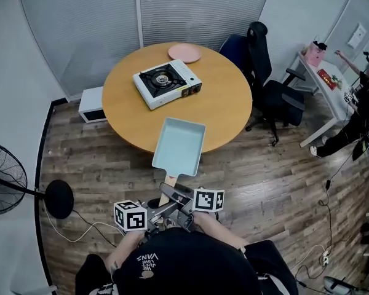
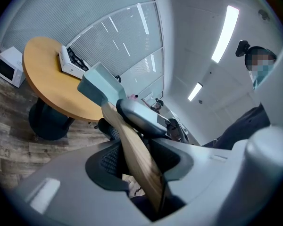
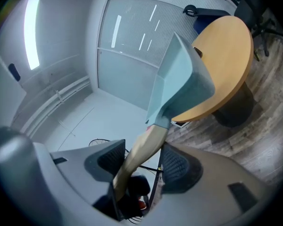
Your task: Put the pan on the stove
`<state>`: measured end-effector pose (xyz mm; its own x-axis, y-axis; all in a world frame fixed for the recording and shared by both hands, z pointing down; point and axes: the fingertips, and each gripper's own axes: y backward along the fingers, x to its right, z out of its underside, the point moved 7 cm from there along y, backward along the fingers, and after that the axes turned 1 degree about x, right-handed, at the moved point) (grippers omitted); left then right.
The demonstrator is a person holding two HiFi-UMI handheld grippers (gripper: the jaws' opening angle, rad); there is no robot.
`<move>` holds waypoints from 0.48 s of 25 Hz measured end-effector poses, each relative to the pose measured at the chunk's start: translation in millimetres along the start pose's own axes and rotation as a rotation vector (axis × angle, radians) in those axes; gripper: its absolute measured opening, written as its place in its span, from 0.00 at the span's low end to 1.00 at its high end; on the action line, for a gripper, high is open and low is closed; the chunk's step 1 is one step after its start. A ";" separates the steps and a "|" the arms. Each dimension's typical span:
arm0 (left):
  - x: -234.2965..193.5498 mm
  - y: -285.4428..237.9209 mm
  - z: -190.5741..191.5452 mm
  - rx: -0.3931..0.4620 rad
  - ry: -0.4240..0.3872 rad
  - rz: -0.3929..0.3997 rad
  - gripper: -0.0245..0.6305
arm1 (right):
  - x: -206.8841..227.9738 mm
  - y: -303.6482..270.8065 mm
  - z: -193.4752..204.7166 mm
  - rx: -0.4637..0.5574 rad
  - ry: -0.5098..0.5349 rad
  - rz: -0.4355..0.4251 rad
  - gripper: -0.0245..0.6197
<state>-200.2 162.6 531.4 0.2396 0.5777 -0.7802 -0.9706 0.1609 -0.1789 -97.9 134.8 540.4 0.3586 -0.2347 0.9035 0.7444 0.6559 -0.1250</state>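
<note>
A light-blue rectangular pan (image 1: 179,143) with a wooden handle (image 1: 170,183) hangs level in the air over the near edge of the round wooden table (image 1: 227,103). A white portable gas stove (image 1: 166,82) with a black burner stands on the table, farther back and apart from the pan. My left gripper (image 1: 166,209) and right gripper (image 1: 183,203) meet at the handle's end. In the left gripper view the handle (image 2: 137,154) runs between the jaws of the left gripper (image 2: 141,161) to the pan (image 2: 96,86). In the right gripper view the right gripper (image 3: 140,161) is shut on the handle (image 3: 144,149) below the pan (image 3: 179,79).
A pink plate (image 1: 184,53) lies at the table's far edge. A black office chair (image 1: 264,72) stands right of the table and a white microwave (image 1: 91,104) sits on the floor at its left. A standing fan (image 1: 3,177) is at far left, a person (image 1: 363,109) by a white desk (image 1: 323,78) at far right.
</note>
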 end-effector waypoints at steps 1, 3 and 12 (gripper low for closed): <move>-2.8 -0.8 -2.3 -0.008 -0.001 0.005 0.28 | 1.7 -1.4 -1.6 0.009 -0.003 0.006 0.37; -7.4 -4.6 -7.8 -0.016 -0.002 0.013 0.28 | 5.7 -3.5 -7.5 0.024 -0.011 0.014 0.37; -12.1 -42.5 -26.5 0.006 -0.003 -0.016 0.28 | 24.8 3.7 -46.0 -0.010 -0.008 -0.008 0.37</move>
<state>-162.5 127.6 532.5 0.2548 0.5779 -0.7753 -0.9666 0.1748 -0.1874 -60.3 98.5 543.5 0.3483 -0.2344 0.9076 0.7526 0.6472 -0.1217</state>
